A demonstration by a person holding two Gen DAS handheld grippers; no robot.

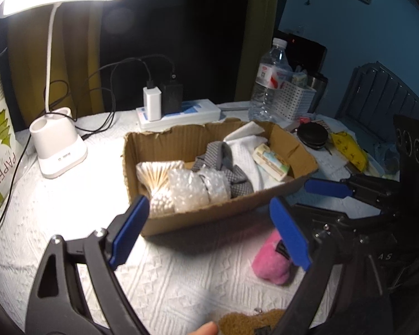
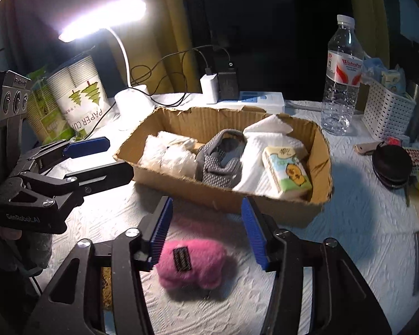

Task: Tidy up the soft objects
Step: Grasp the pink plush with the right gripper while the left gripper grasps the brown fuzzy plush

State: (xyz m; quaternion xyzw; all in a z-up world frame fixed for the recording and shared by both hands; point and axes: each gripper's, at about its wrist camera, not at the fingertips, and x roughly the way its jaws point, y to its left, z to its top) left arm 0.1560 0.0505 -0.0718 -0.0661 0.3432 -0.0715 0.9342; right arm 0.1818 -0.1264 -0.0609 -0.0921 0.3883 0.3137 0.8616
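Note:
A pink fuzzy soft toy [image 2: 191, 265] lies on the white table cover, in front of a cardboard box [image 2: 318, 150]. My right gripper [image 2: 209, 231] is open, its blue pads either side of the toy and just above it, empty. The toy also shows in the left wrist view [image 1: 268, 259]. My left gripper [image 1: 209, 231] is open and empty, in front of the box [image 1: 192, 136]. The box holds a grey mesh fabric piece [image 2: 220, 159], white towel [image 2: 254, 167], tissue pack [image 2: 287, 173], bubble wrap [image 1: 198, 187] and cotton swabs [image 1: 156, 178]. A brown fuzzy item [image 1: 245, 323] lies at the near edge.
A lit desk lamp [image 1: 58, 153] stands left of the box, a paper cup pack [image 2: 78, 95] beyond it. A power strip with chargers [image 1: 178, 111] lies behind the box. A water bottle [image 2: 340, 78], white basket [image 2: 388, 111] and black round case [image 2: 391, 164] are on the right.

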